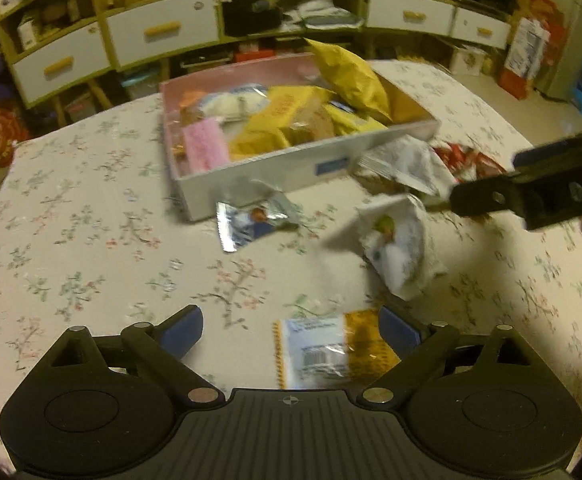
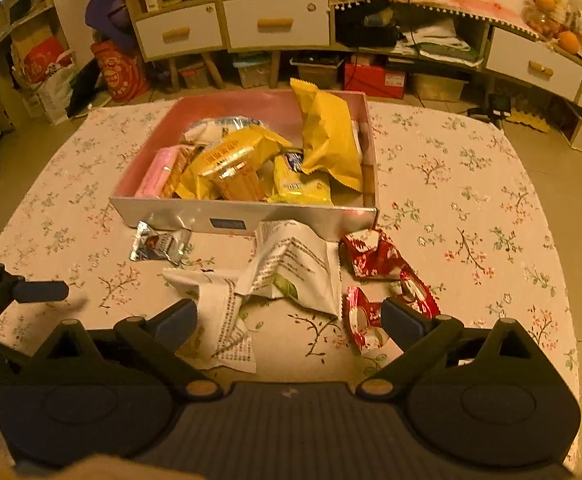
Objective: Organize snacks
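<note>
Tablecloth (image 2: 471,208) with a floral print covers the whole work surface, and behind it runs a long cabinet (image 2: 275,24) with white drawers and cluttered shelves. Next in size is the box (image 2: 251,218), pink inside and grey outside, sitting at the middle of the table and already piled with snacks: a big yellow bag (image 2: 329,136) leaning upright against its right wall, flatter yellow packs (image 2: 227,156) in the middle, and a pink pack (image 2: 155,176) at its left end.

Loose snacks lie on the cloth in front of the box. Two crumpled white wrappers (image 2: 291,264) overlap just before the box's front wall, the nearer one reaching down between the right gripper's fingers. Red wrappers (image 2: 375,256) lie to their right, one touching the box's corner, another beside the right fingertip. A small silver packet (image 2: 159,244) rests near the box's left front. In the left wrist view a yellow-edged packet (image 1: 319,352) with a white label lies between the left gripper's fingers, though motion blur makes contact hard to judge.

Left gripper (image 1: 291,332) hangs low over that packet, jaws spread wide. Right gripper (image 2: 289,320) is likewise wide apart, holding nothing.
</note>
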The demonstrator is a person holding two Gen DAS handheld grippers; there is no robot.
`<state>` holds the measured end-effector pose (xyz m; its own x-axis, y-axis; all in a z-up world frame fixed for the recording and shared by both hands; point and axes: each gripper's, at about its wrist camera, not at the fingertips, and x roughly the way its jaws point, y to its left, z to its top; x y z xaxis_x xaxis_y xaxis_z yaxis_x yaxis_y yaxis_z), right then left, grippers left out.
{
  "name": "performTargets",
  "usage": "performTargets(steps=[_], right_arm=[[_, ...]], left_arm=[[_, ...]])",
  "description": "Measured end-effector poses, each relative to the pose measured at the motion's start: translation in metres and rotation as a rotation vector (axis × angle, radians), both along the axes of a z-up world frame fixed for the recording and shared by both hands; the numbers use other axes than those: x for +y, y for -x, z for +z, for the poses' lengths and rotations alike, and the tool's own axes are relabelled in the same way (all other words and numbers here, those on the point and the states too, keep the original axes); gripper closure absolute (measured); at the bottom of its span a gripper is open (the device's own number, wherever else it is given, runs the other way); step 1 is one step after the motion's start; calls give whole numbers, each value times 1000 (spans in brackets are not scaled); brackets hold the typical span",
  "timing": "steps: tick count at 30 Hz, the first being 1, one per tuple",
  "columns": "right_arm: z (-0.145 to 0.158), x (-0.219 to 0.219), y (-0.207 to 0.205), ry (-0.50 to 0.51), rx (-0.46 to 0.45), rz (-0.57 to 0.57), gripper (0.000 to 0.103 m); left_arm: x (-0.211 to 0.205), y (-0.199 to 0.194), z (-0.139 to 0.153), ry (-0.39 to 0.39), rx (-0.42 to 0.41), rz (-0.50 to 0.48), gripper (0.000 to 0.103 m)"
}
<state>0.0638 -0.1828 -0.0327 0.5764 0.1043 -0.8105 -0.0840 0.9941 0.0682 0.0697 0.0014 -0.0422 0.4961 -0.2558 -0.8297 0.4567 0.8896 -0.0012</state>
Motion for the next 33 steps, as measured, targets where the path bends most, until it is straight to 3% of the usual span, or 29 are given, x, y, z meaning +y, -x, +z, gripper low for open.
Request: performTargets(steps=[6,15,19,25,33], right_arm=[[-7,-1,-1,11,24,-12,5],[-15,12,-7,-24,57,12,5],[-21,21,-10,-36,76,26,8],[-31,29,-17,-62,107,24,19],[-42,36,-19,-53,135,38,34]], left_arm=[[-19,7,-9,-40,30,-146,7],[-18,3,-22,-79,71,-204,9],[-13,-1,-23,-66,75,-179,9],[-3,-9,-24,-28,95,-114,12],[1,-14,-22,18,117,-73,27]])
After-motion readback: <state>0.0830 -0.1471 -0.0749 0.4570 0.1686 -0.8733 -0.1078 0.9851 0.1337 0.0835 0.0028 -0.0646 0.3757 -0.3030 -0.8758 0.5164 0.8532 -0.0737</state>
